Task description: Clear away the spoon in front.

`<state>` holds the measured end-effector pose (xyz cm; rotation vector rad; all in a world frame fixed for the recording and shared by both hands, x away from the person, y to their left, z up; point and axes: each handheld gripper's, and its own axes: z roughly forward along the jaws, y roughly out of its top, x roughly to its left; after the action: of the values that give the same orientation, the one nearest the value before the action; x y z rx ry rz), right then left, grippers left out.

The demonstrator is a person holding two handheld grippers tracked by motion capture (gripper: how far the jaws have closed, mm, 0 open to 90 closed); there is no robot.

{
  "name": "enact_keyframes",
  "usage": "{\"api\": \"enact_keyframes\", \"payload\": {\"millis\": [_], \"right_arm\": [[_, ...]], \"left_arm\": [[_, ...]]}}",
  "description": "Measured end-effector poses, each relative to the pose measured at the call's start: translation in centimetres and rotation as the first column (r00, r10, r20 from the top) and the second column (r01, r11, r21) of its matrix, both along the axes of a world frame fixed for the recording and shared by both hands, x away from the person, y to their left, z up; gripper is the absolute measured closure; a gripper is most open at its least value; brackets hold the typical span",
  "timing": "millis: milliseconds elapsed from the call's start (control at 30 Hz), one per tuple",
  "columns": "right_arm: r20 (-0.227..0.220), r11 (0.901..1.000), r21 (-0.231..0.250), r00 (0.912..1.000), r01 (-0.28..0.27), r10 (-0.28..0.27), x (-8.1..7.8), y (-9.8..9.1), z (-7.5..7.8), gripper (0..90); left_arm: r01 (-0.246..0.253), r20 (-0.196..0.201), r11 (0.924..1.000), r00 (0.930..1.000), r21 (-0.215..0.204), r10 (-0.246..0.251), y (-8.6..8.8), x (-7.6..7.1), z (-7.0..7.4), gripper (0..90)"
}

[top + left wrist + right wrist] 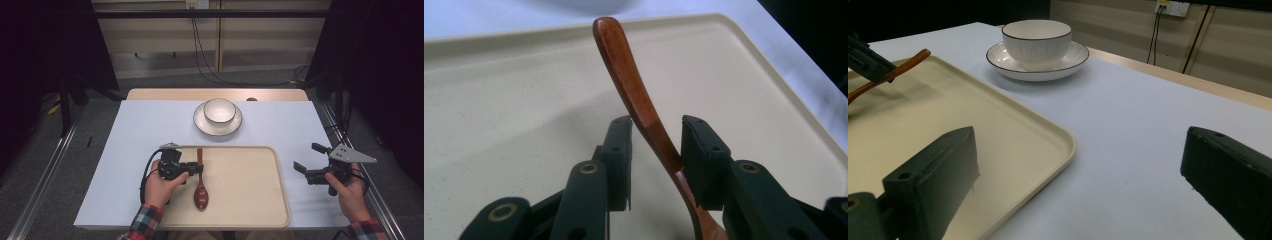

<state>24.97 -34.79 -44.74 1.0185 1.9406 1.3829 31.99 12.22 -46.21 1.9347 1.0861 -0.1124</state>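
Observation:
A brown wooden spoon [201, 194] lies on the cream tray [245, 200], its bowl toward me and its handle [624, 70] rising away. My left gripper [198, 169] straddles the handle from the left. In the left gripper view the handle leans on the right pad [696, 150], while a gap shows at the left pad [621, 150], so the gripper [656, 132] is open. My right gripper [307, 157] hovers over the tablecloth right of the tray, open wide with nothing between its fingers [1080, 150].
A white bowl [219, 110] sits on a white saucer [218, 128] beyond the tray's far edge, near the table's back. The right gripper view shows the bowl [1036, 40], the tray's corner [1048, 140] and the pale tablecloth [1128, 125].

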Motion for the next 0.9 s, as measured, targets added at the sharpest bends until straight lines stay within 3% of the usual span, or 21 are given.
{"api": "enact_keyframes", "payload": {"millis": [467, 700, 900], "right_arm": [[0.001, 1.0000, 0.000, 1.0000, 0.003, -0.003, 0.0, 0.0, 0.0, 1.3], [0.004, 1.0000, -0.006, 1.0000, -0.004, 0.004, 0.1, 0.0, 0.0, 1.3], [0.002, 1.0000, -0.006, 1.0000, -0.004, 0.004, 0.1, 0.0, 0.0, 1.3]], "left_arm": [[-0.003, 0.011, 1.0000, 0.9999, -0.007, 0.003, 0.3, -0.1, 0.2, 63.7], [-0.028, 0.080, 0.9994, 0.9963, -0.018, 0.029, 0.5, -0.2, 0.6, 50.7], [-0.033, 0.148, 0.9994, 0.9885, -0.010, 0.034, 1.2, -0.3, 1.1, 40.8]]}}
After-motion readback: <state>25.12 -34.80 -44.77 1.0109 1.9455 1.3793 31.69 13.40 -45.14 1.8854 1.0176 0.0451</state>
